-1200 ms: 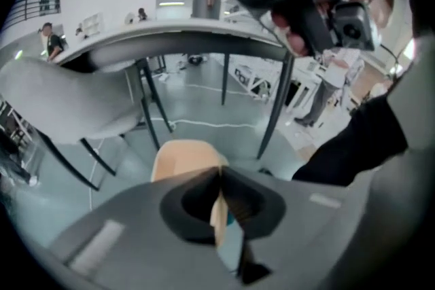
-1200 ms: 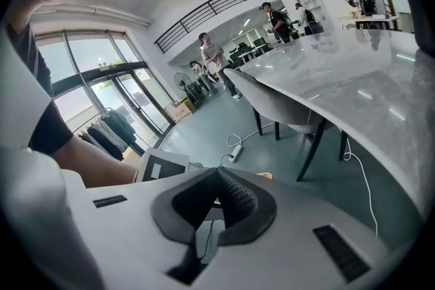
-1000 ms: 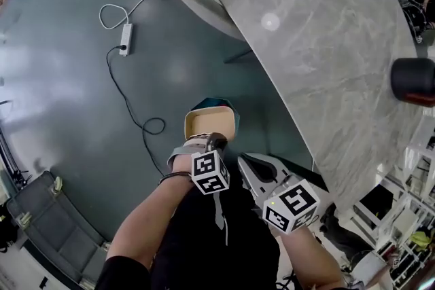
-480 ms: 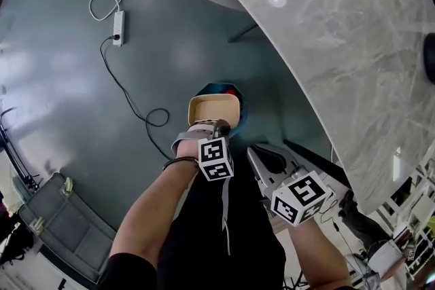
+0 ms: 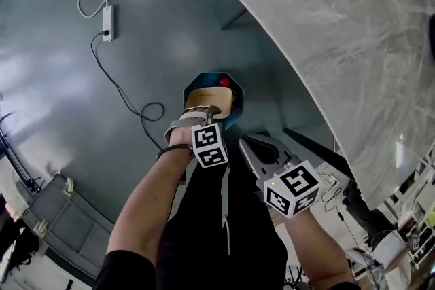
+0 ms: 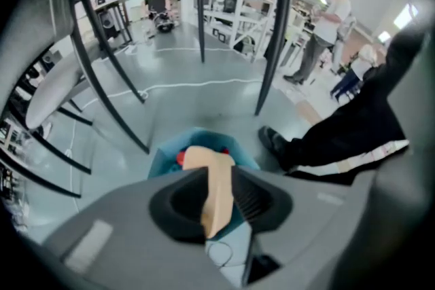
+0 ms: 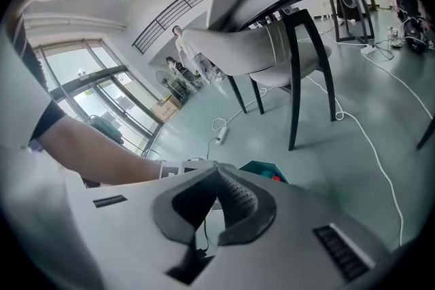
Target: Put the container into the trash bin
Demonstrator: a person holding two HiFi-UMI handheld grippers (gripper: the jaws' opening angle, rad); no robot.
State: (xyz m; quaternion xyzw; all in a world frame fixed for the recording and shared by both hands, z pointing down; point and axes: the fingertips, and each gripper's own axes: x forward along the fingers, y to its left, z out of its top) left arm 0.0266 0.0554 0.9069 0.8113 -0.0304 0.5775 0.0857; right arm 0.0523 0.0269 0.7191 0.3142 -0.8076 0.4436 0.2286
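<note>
The head view was taken from high above the floor, facing steeply down. Each gripper view was taken from close behind its own jaws, the left angled steeply down, the right nearer level. The trash bin was shared by all three views.

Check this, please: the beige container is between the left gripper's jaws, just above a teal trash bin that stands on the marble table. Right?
Not quite. The trash bin stands on the grey floor beside the table, not on it, as the head view shows. The rest holds: the container is between the opening jaws of the left gripper, above the trash bin.
</note>
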